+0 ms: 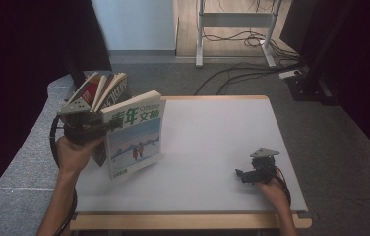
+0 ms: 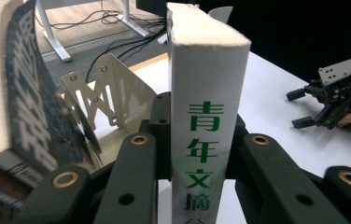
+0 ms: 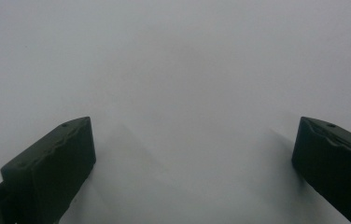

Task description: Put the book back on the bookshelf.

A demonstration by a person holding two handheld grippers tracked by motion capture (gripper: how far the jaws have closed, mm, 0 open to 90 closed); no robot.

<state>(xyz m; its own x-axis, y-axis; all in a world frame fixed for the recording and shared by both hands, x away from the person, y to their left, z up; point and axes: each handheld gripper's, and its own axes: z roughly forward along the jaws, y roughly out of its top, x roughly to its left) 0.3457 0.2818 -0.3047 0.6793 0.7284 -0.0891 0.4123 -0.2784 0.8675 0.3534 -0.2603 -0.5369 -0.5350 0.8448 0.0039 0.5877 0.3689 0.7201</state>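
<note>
Left gripper (image 1: 105, 127) is clamped on the spine of a thick white-and-green book (image 1: 136, 133), its two black jaws pressing either side of the spine, which bears green Chinese characters down its length. Seen from the high view, the book stands upright with its cover facing the camera, a snowy scene with small figures printed on it, and its lower edge sits at or just above the left part of the table (image 1: 212, 147); I cannot tell whether it touches. The person's left hand (image 1: 75, 152) grips the tool from below, the forearm rising from the bottom left corner, a black cable looping beside the wrist. Just behind the held book, a row of other books (image 1: 105, 91) leans fanned out at the table's far left corner, and the left gripper view shows a white perforated metal bookend (image 2: 106, 91) standing beside them. Right gripper (image 1: 242, 175) rests low on the table near its right front edge, jaws spread apart with nothing between them, pointing leftward across the bare surface, the right hand (image 1: 271, 189) behind it. The table has a pale grey top with a light wooden rim. Beyond it lie grey carpet tiles, white desk legs (image 1: 199, 34), trailing black cables and a white power strip (image 1: 290, 74).
</note>
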